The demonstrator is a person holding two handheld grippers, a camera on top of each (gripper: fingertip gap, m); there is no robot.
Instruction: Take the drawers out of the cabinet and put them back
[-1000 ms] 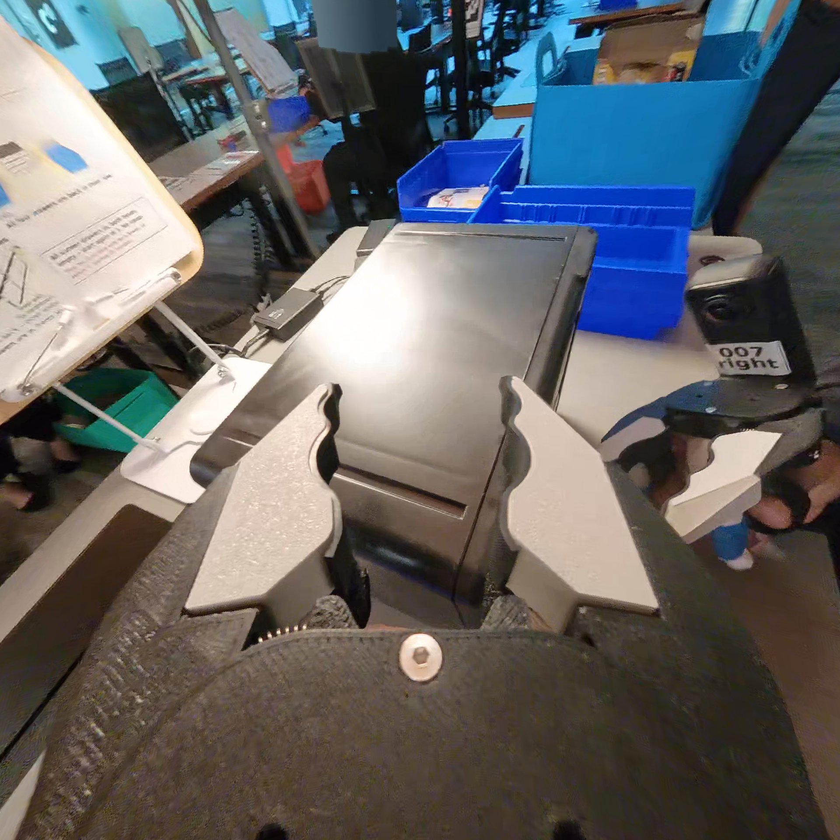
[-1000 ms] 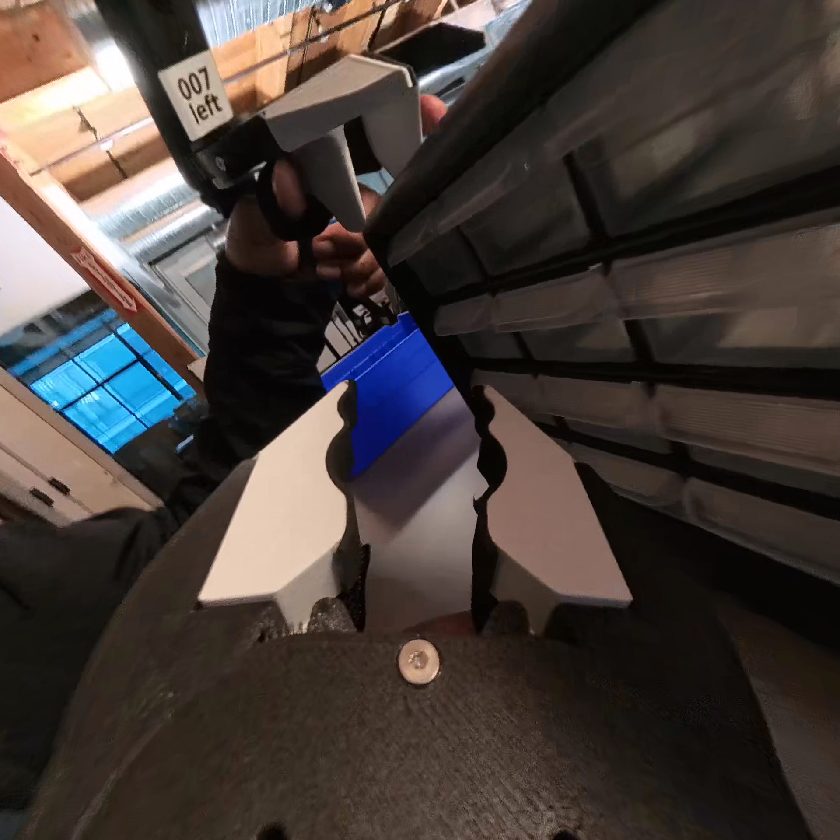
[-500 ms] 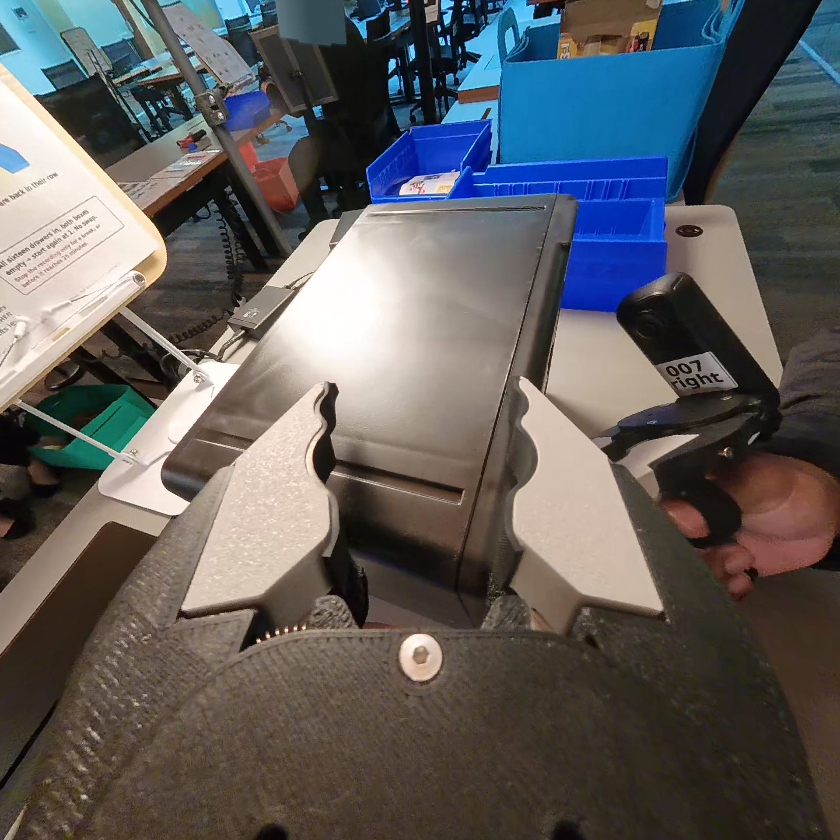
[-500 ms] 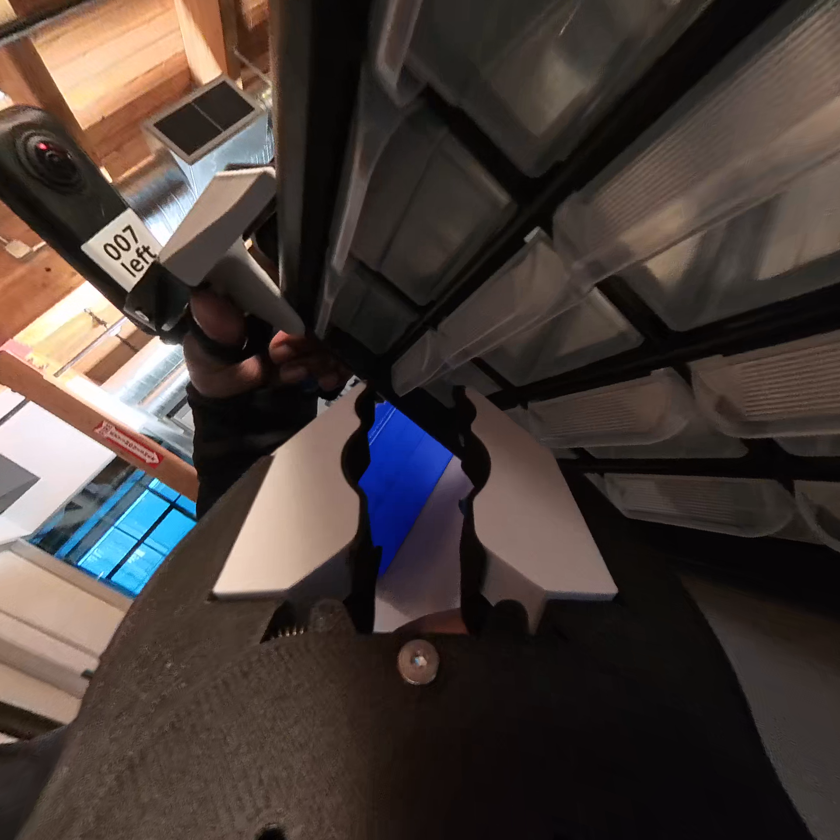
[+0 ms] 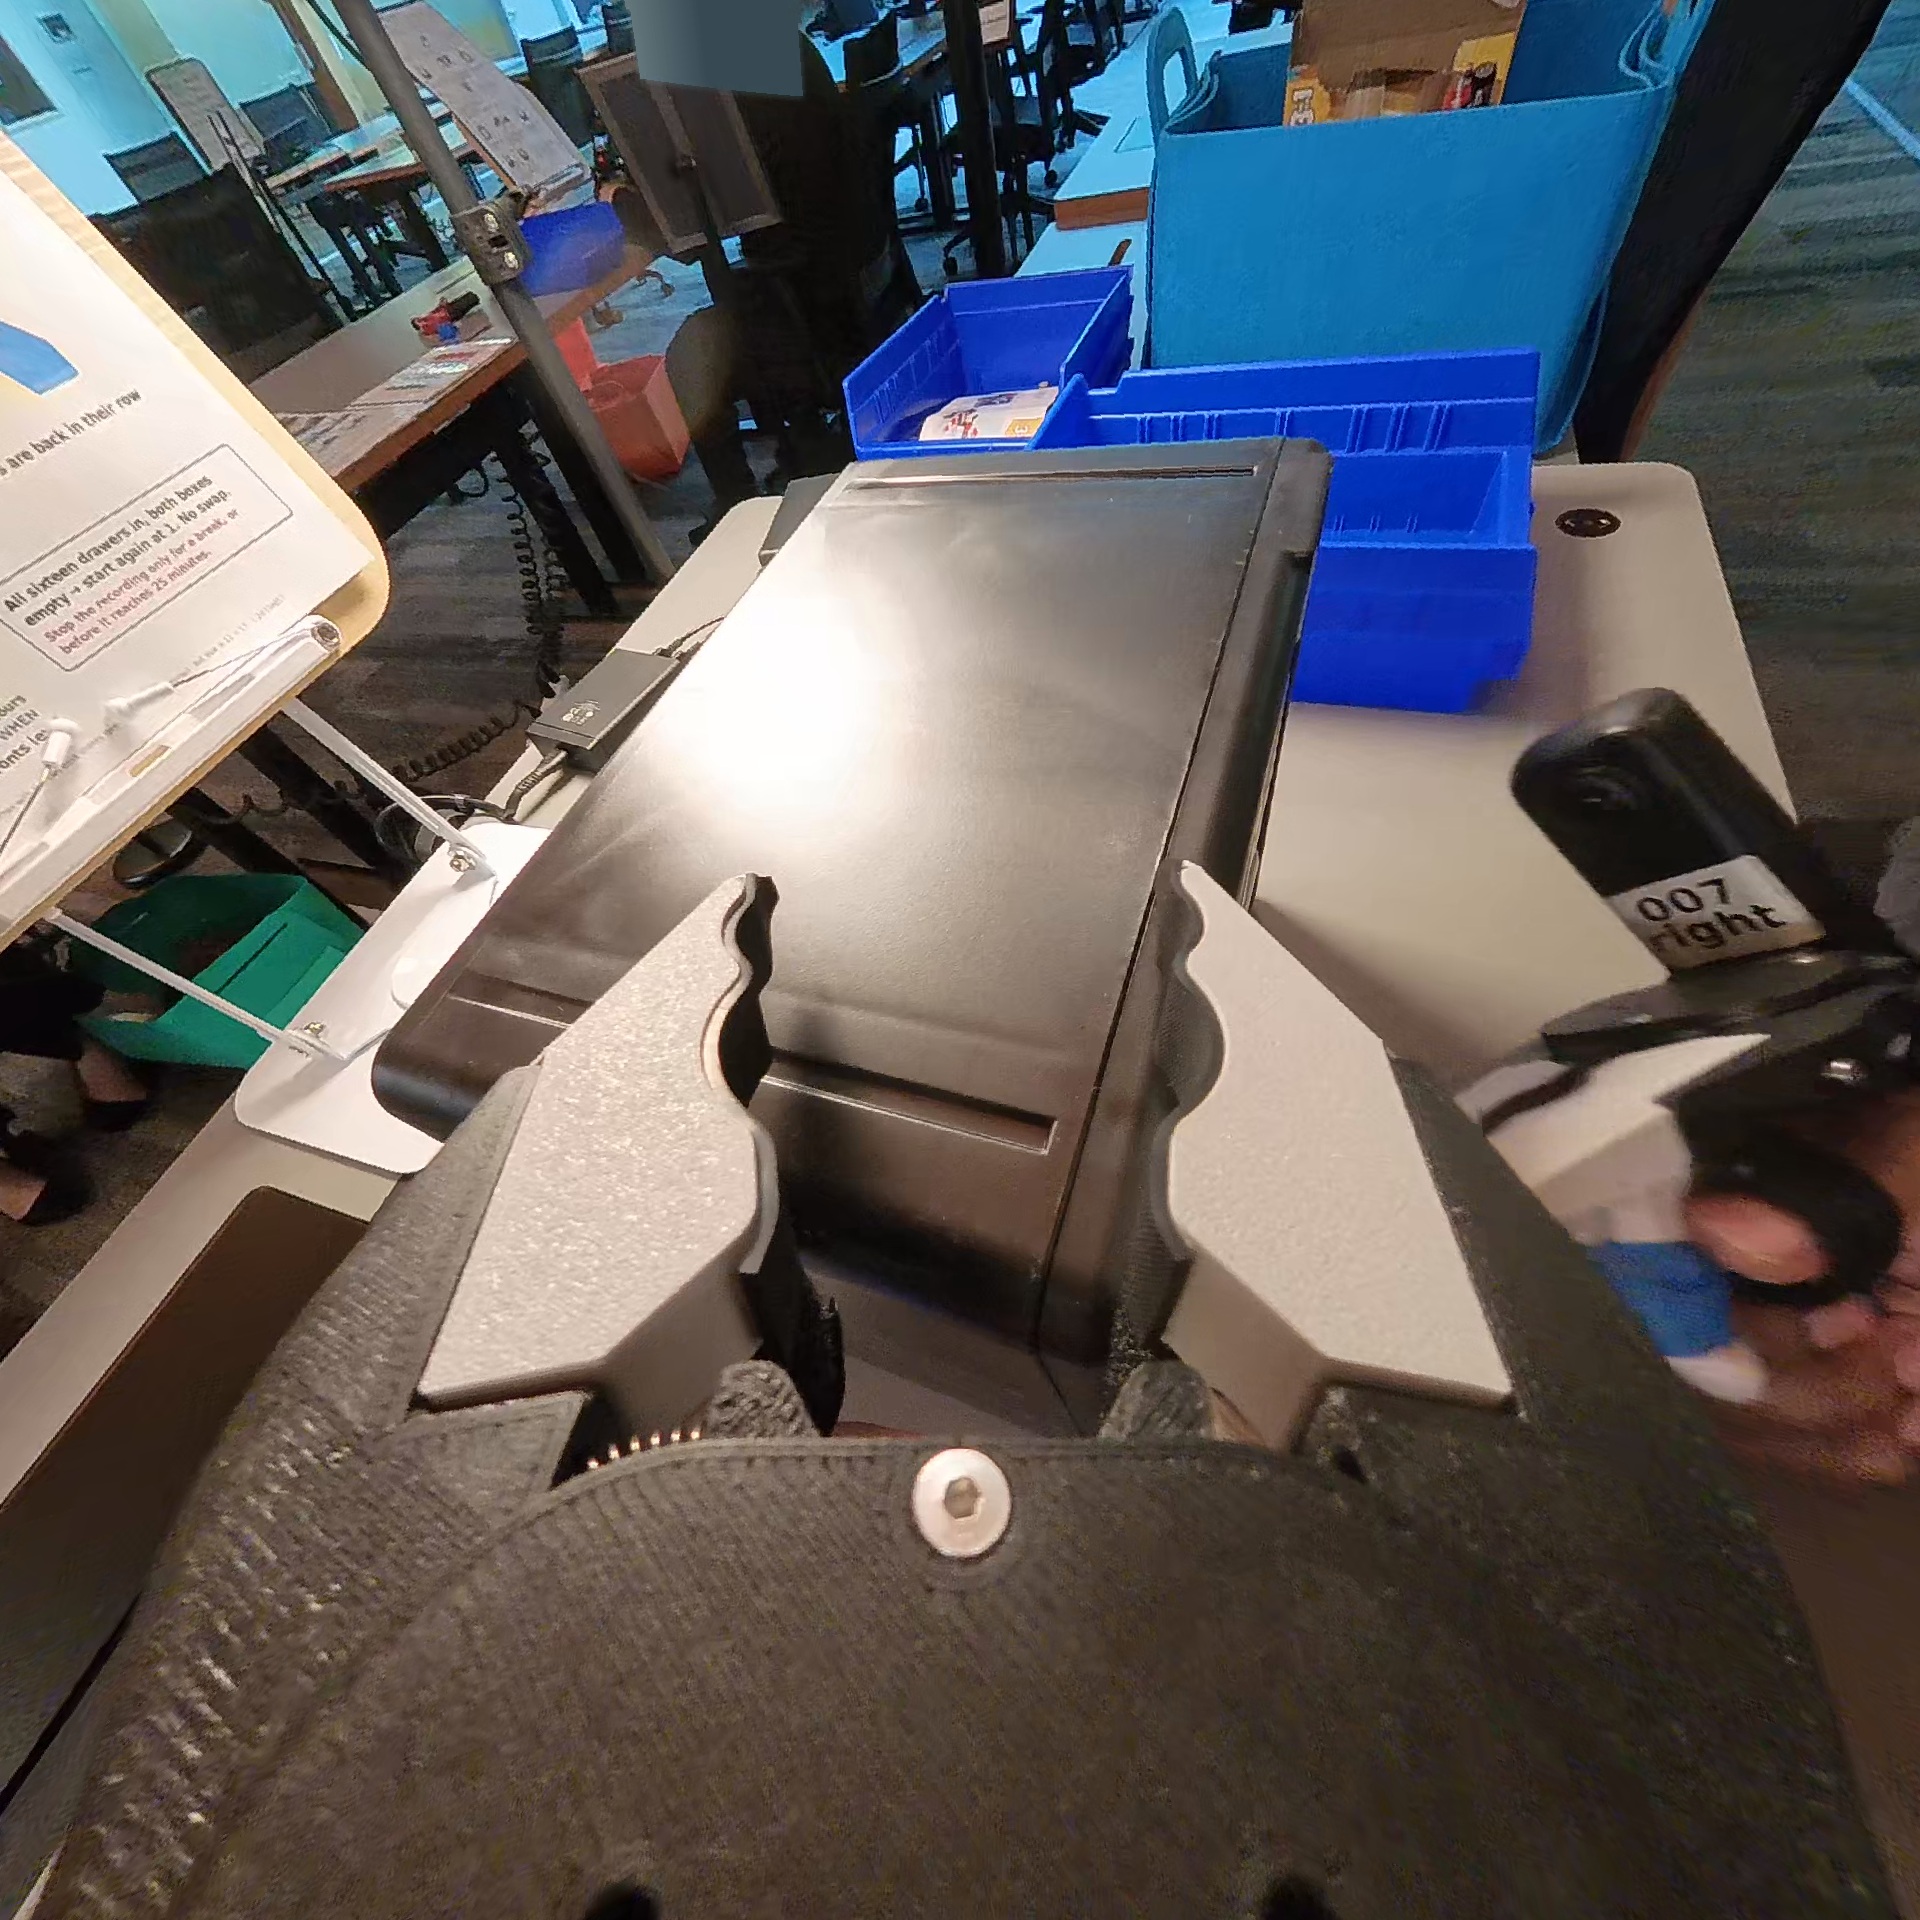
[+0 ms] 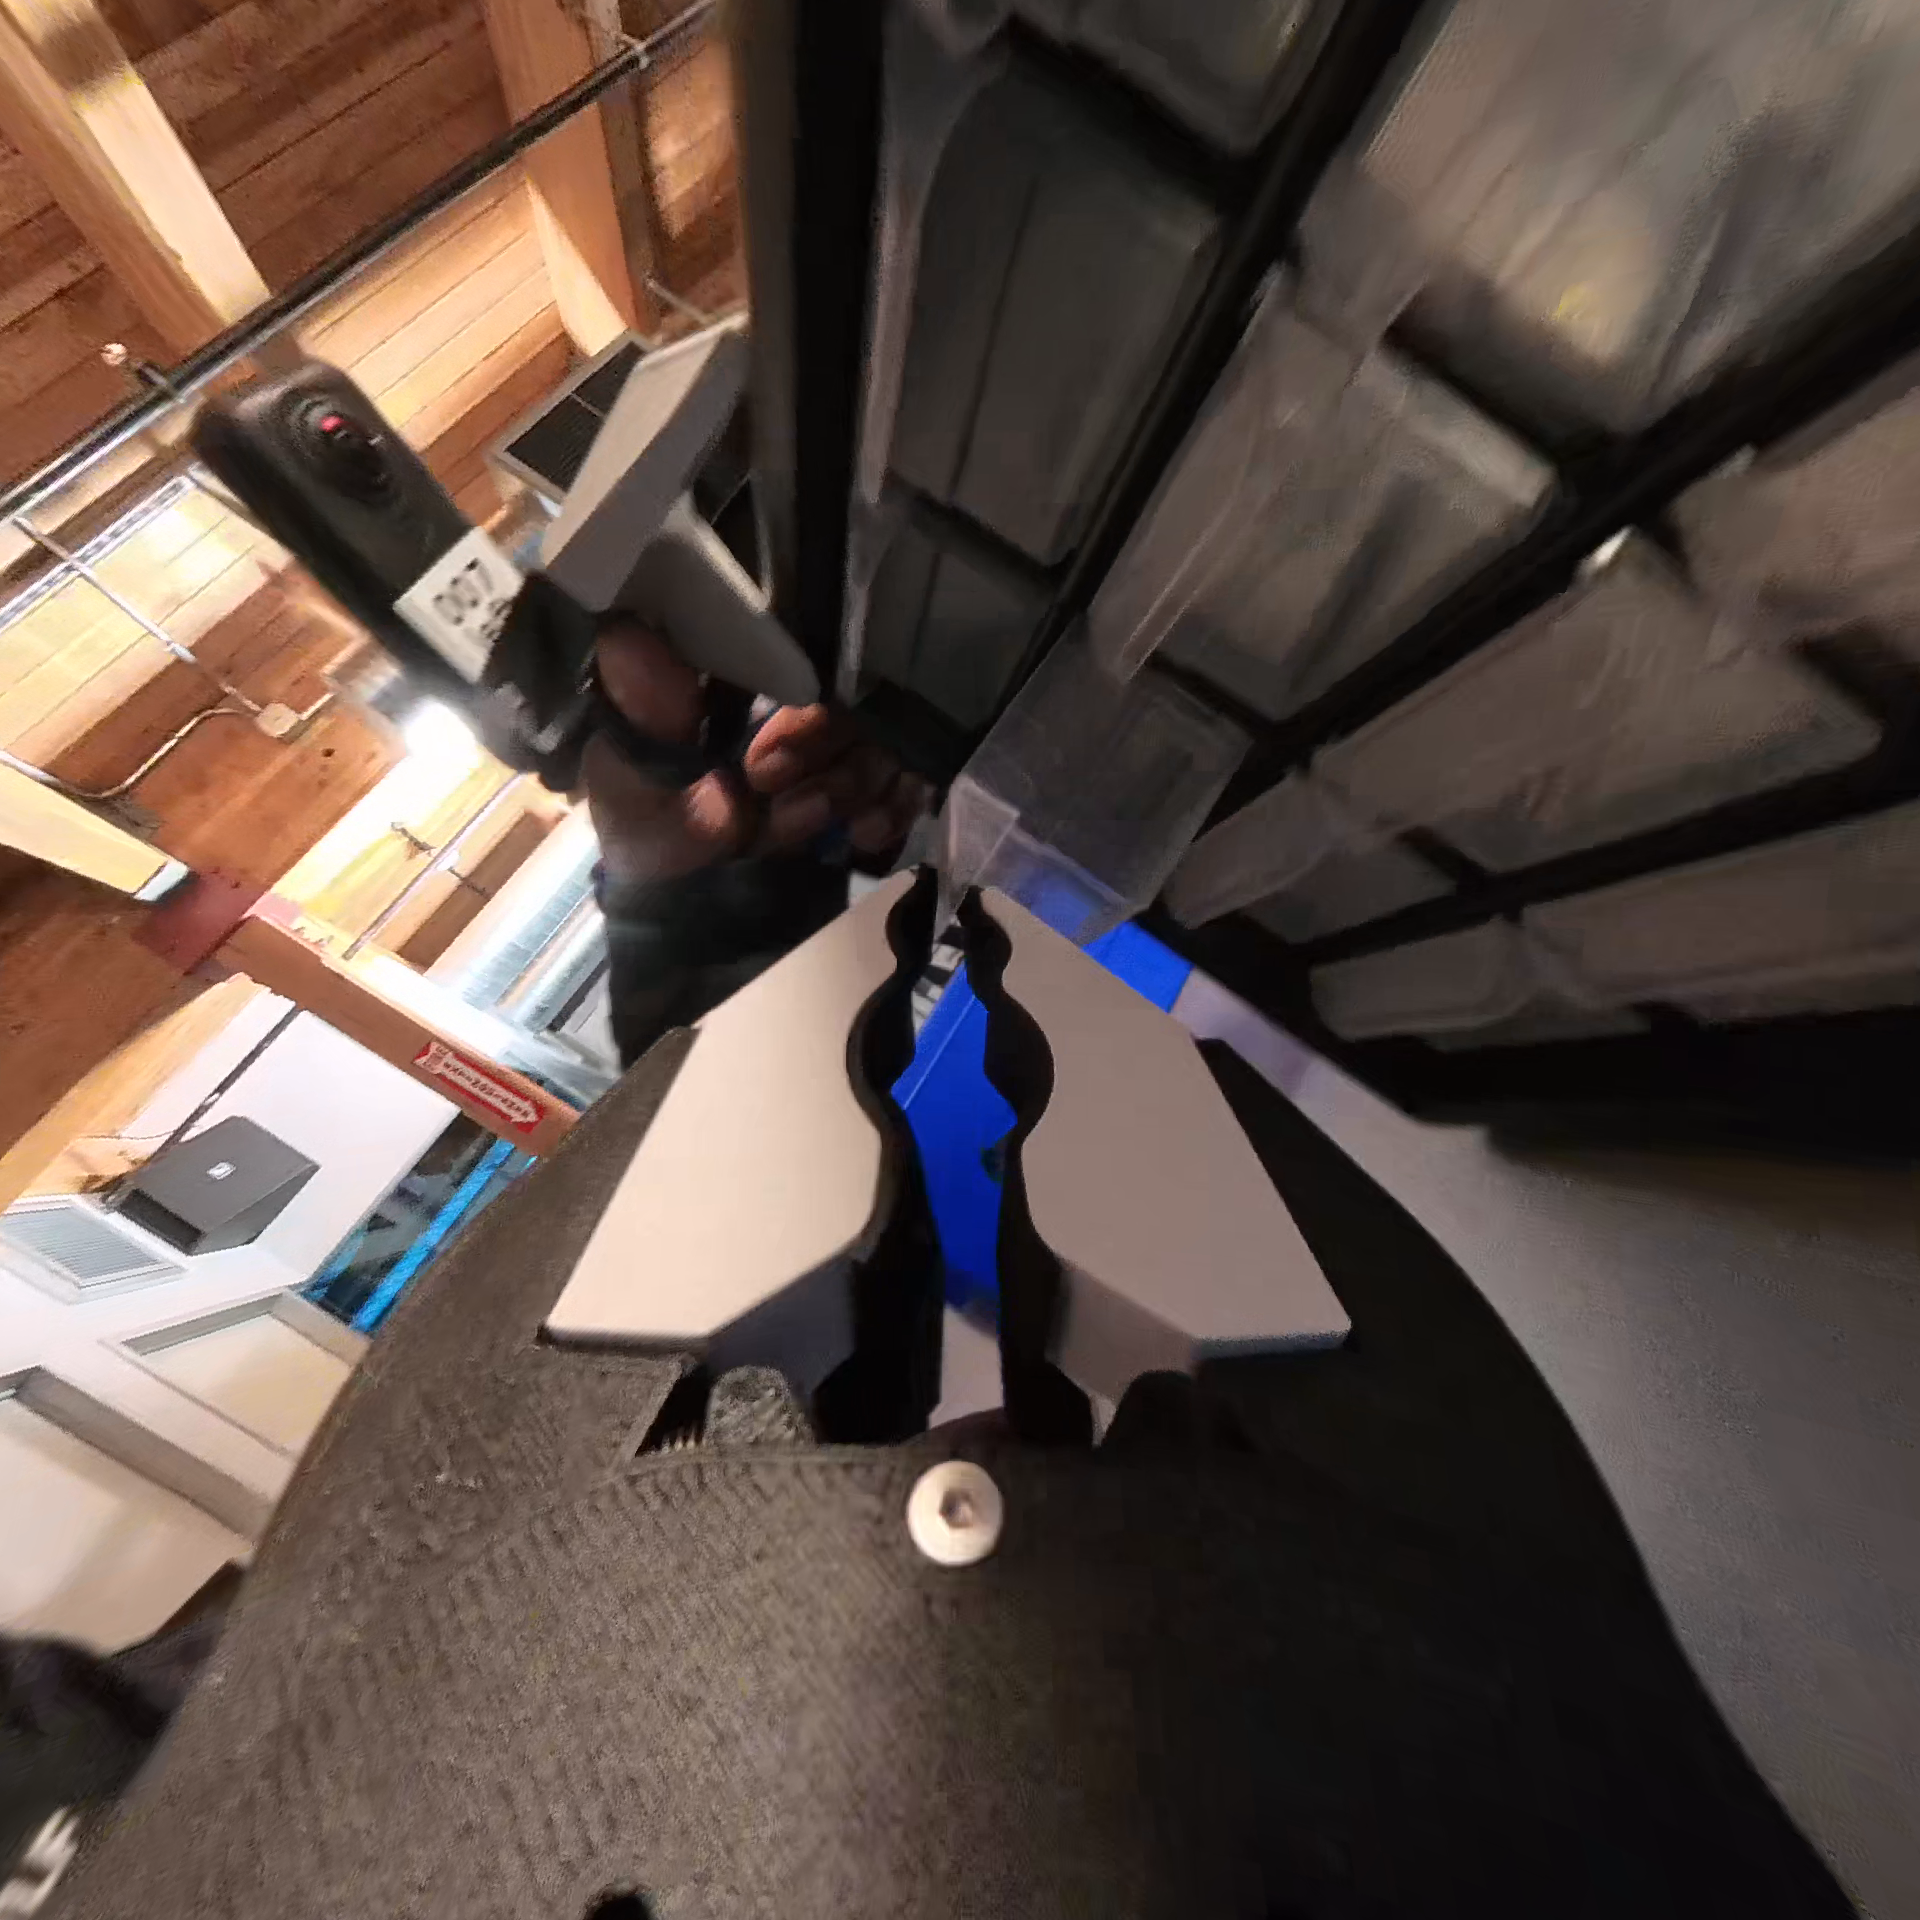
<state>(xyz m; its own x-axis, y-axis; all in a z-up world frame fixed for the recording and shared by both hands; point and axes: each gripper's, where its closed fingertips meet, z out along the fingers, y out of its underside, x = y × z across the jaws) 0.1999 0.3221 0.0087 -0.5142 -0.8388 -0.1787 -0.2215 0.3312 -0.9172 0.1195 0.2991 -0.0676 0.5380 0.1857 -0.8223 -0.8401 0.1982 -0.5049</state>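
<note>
So: your cabinet [image 5: 966, 748] is a big rigid black box on the table [image 5: 1455, 810]; left fingers [image 5: 1278, 1101] gape wide over its top edge, bracing, not clamping. The drawer [image 6: 1101, 790] is clear thin plastic, likely light, slick, a bit flexy. Right fingers [image 6: 790, 1081] are pinched on its front lip; pull straight.

Spread tongs [image 5: 971, 904] — black cabinet [image 5: 935, 748] below
</note>
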